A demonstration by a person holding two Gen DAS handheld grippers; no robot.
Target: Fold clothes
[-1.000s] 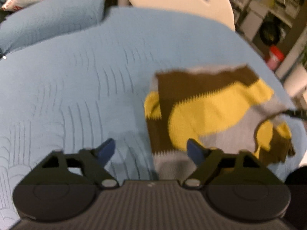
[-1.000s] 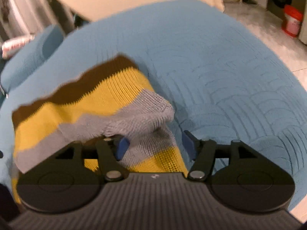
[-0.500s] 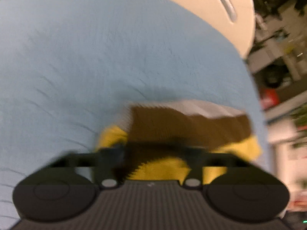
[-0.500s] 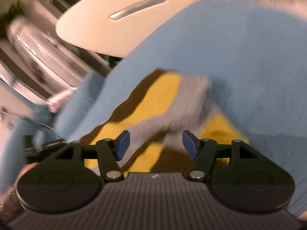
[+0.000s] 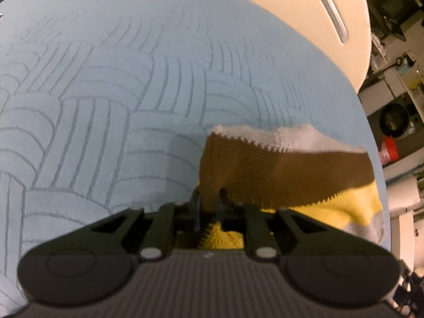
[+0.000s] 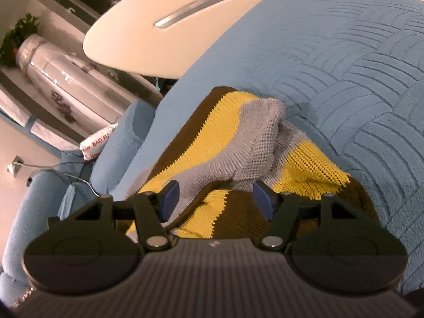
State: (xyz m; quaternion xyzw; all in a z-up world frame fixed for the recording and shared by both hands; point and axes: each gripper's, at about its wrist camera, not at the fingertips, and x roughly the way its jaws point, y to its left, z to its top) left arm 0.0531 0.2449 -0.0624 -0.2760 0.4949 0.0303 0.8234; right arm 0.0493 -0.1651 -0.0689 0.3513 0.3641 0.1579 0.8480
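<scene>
A knitted garment (image 5: 278,169) in brown, yellow and grey stripes lies bunched on a light blue quilted bedspread (image 5: 119,84). In the left wrist view my left gripper (image 5: 210,198) points steeply down at the garment's near left corner. Its jaws stand close together with the brown edge pinched between them, and they are opening. In the right wrist view the same garment (image 6: 212,122) spreads out ahead, with a grey fold (image 6: 259,137) lying on top. My right gripper (image 6: 216,197) stands open just above the cloth, its blue pads (image 6: 169,196) apart and gripping nothing.
A cream oval tabletop (image 6: 169,23) with a metal slot stands beyond the bed's far edge. A blue pillow (image 6: 116,143) and a white packet (image 6: 95,145) lie at the left. Right of the bed in the left wrist view are an orange bucket (image 5: 388,151) and shelves.
My left gripper came down from open above the bedspread onto the garment's brown edge and closed on it. My right gripper rolled and stayed open while the grey fold settled on the garment.
</scene>
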